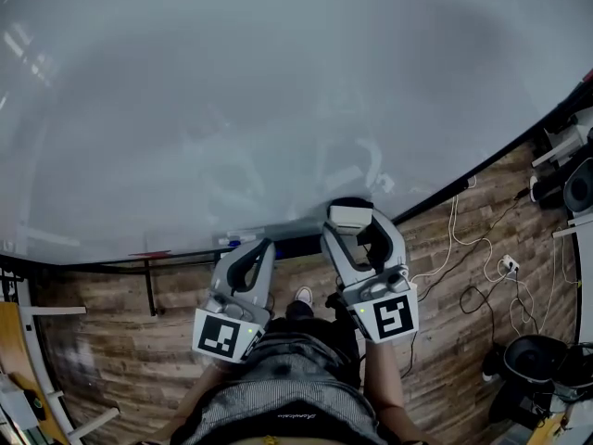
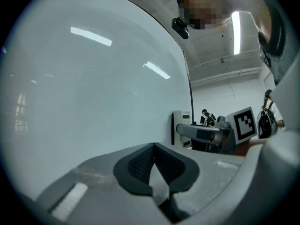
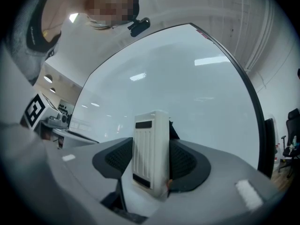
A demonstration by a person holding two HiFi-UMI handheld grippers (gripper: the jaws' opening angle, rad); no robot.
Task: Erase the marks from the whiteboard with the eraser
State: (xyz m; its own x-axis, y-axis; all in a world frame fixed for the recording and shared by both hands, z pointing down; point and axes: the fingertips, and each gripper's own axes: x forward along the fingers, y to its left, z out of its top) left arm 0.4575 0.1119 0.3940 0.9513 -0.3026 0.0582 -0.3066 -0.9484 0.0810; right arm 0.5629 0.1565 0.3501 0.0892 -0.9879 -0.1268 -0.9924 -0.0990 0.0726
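Right tool clamps eraser upright, facing whiteboard.

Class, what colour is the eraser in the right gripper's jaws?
The eraser is white with a dark patch; clearest in the right gripper view.

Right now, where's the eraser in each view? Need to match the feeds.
Head view: eraser just right of centre, held in the right hand-held gripper.
Left gripper view: small, right of centre, apparently at that gripper's tip.
Right gripper view: lower centre, upright between the jaws.
Shared landmark: the whiteboard behind it in every view.
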